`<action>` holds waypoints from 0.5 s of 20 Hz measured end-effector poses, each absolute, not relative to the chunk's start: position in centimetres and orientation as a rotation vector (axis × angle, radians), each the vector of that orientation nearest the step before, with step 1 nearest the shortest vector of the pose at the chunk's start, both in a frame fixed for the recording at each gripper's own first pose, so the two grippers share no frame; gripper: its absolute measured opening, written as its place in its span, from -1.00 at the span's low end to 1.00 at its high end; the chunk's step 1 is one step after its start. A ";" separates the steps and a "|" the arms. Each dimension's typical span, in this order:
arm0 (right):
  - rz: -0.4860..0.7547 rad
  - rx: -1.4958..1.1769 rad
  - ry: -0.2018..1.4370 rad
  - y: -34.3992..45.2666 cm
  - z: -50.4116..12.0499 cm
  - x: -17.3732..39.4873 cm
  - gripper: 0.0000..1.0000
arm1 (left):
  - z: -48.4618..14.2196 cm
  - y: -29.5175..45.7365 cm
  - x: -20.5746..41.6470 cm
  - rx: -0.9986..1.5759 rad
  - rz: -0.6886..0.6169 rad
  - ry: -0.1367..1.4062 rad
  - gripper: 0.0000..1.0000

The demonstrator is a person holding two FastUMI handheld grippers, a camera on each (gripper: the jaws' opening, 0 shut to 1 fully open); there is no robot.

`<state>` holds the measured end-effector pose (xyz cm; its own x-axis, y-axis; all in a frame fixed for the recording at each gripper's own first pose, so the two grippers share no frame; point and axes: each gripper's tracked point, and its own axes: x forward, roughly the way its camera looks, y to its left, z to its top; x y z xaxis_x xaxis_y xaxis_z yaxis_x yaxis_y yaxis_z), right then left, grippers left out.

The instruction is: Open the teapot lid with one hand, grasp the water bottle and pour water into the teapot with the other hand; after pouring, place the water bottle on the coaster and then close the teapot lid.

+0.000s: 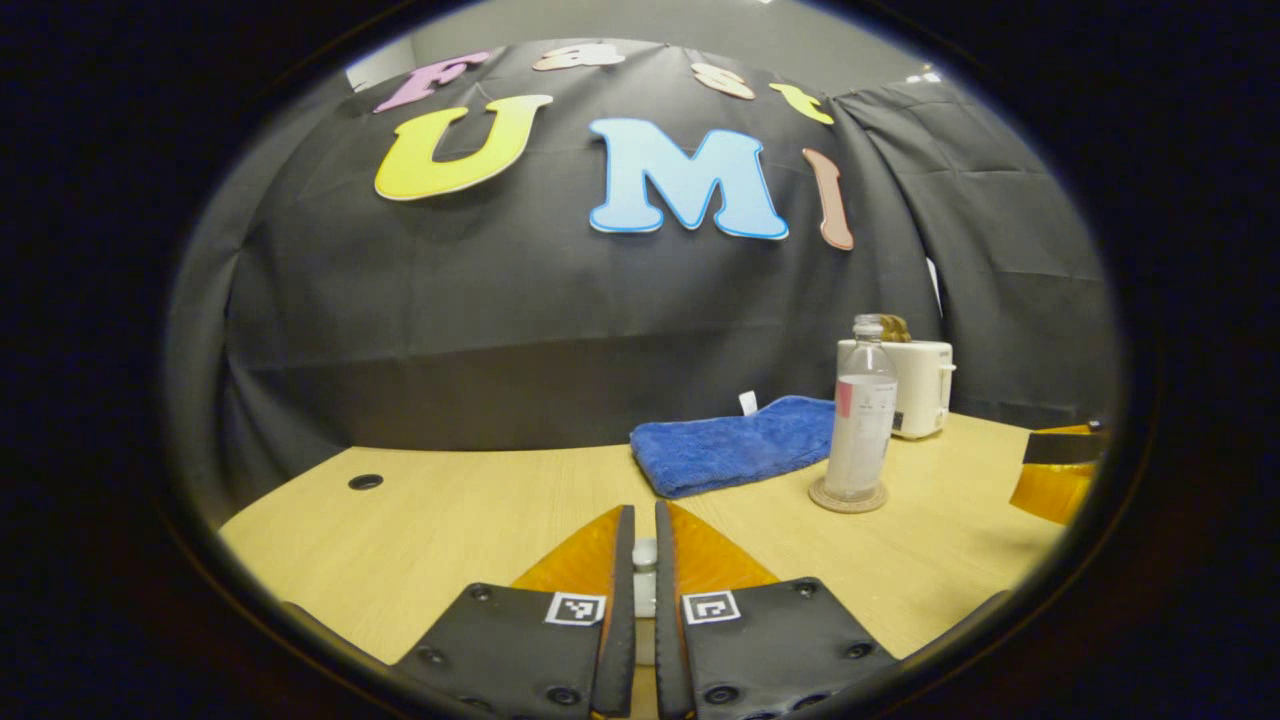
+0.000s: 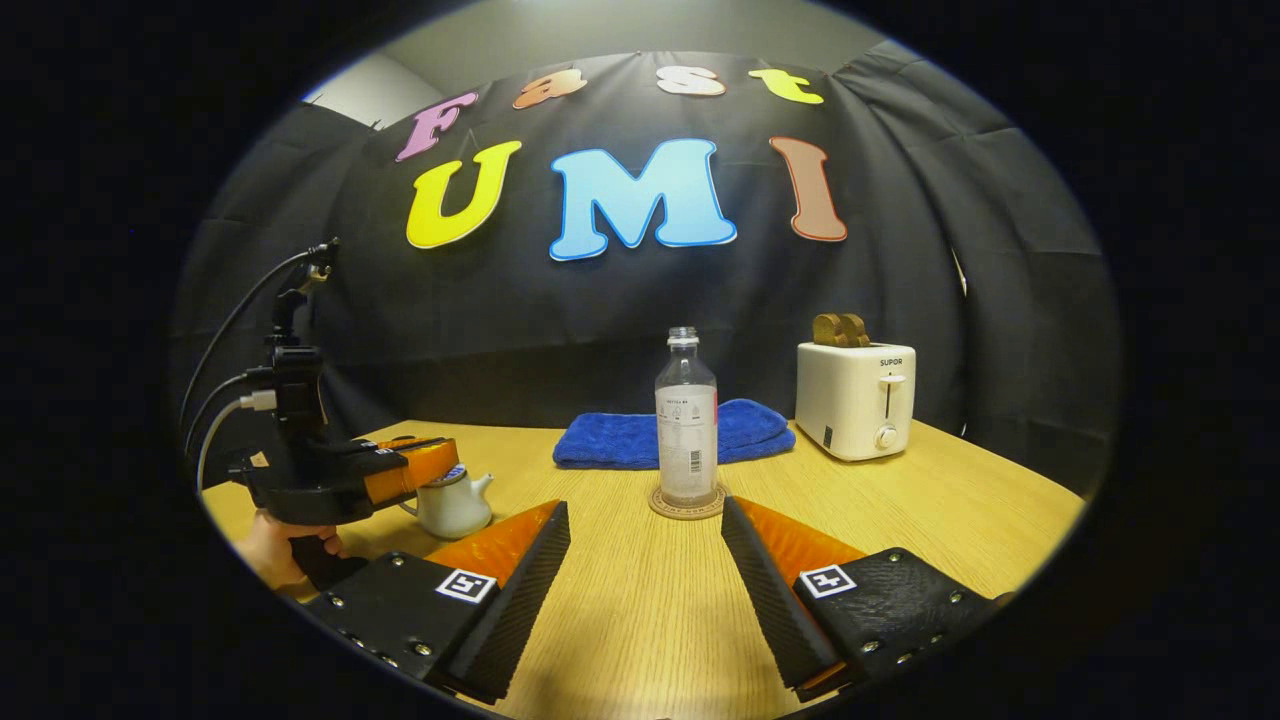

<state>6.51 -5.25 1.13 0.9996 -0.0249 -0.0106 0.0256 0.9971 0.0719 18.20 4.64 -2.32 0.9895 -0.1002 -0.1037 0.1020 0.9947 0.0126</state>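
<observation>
The left gripper (image 1: pixel 645 560) is pinching a small pale knob, seemingly the teapot lid (image 1: pixel 645 578), between nearly closed fingers, so the lid step is judged in hand. In the right gripper view the teapot (image 2: pixel 452 503) is sitting at nine o'clock of the water bottle (image 2: pixel 686 432), which is standing upright on the coaster (image 2: pixel 686 503). The right gripper (image 2: pixel 645 560) is hanging spread, apart from the bottle. Lowering the lid squarely and slowly, then releasing once it is seated, is looking wise.
</observation>
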 end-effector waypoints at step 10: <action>-0.026 0.020 0.010 -4.7 0.9 6.5 0.89 | -1.9 5.1 15.8 0.005 -0.058 0.079 -0.44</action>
